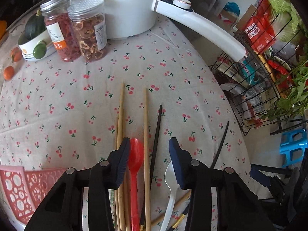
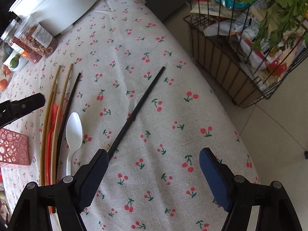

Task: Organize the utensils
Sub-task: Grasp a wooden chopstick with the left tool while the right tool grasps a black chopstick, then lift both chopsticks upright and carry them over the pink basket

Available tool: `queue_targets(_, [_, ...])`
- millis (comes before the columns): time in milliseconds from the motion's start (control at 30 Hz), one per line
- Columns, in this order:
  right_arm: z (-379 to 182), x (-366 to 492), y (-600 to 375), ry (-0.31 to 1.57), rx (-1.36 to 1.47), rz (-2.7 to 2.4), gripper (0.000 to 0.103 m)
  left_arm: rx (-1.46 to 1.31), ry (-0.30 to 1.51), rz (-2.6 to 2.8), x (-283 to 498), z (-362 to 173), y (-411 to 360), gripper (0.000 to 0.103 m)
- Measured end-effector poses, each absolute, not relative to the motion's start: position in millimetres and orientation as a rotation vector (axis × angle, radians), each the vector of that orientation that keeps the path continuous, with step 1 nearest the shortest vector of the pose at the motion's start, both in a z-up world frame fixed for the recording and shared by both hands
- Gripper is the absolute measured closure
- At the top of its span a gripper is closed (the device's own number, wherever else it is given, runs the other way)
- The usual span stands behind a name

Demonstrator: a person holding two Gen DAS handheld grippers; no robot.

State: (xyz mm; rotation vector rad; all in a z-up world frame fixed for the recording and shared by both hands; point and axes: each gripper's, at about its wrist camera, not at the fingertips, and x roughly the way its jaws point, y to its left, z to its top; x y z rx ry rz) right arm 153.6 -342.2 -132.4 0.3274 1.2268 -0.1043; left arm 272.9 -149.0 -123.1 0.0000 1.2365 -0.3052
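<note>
On the cherry-print tablecloth (image 1: 80, 96) lie several bamboo chopsticks (image 1: 120, 115), a red spoon (image 1: 136, 154), a white spoon (image 1: 170, 196) and two black chopsticks (image 1: 156, 134). My left gripper (image 1: 149, 142) points down over them, open. The red spoon's bowl, one bamboo chopstick and a black chopstick lie between its fingers, untouched by the pads. My right gripper (image 2: 153, 152) is open wide over bare cloth. The other black chopstick (image 2: 140, 102) runs diagonally and passes under its left finger (image 2: 96, 169). A pink perforated basket (image 1: 17, 188) stands at the lower left.
Two clear jars (image 1: 86, 30), a white cooker (image 1: 125, 9) with a long handle (image 1: 202, 27), a bowl of fruit (image 1: 34, 42) and oranges (image 1: 8, 73) stand at the back. Beyond the table's right edge are a wire rack (image 2: 240, 61) of packets and greens and a blue stool (image 1: 292, 144).
</note>
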Motion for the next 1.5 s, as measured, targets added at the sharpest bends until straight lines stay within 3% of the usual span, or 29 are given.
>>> queue_targets(133, [-136,159,-339,1.235,0.304,-0.071,0.021,0.057,1.254,-0.282,296,-147,-163,0.087])
queue_targets(267, [-144,164,-344,1.251,0.308,-0.069,0.021,0.073,1.277,-0.272,307,-164,-172,0.09])
queue_targets(333, [-148,166,-347,1.26,0.317,-0.074,0.021,0.085,1.264,-0.256,308,-166,-174,0.097])
queue_targets(667, [-150,167,-347,1.247,0.359,-0.064,0.022,0.036,1.158,-0.352,257,-111,-154,0.097])
queue_targets(933, [-159,179,-331,1.229,0.392,-0.049,0.044,-0.061,1.019,-0.408,172,-57,-93,0.097])
queue_targets(1167, [-164,191,-310,1.199,0.293,-0.131,0.049,-0.15,0.953,-0.423,110,-37,-36,0.097])
queue_targets(1300, [-164,191,-298,1.205,0.185,-0.179,0.086,-0.186,0.888,-0.436,83,-29,-13,0.097])
queue_targets(1500, [-156,180,-306,1.181,0.263,-0.124,0.098,-0.196,0.817,-0.415,61,-18,17,0.097])
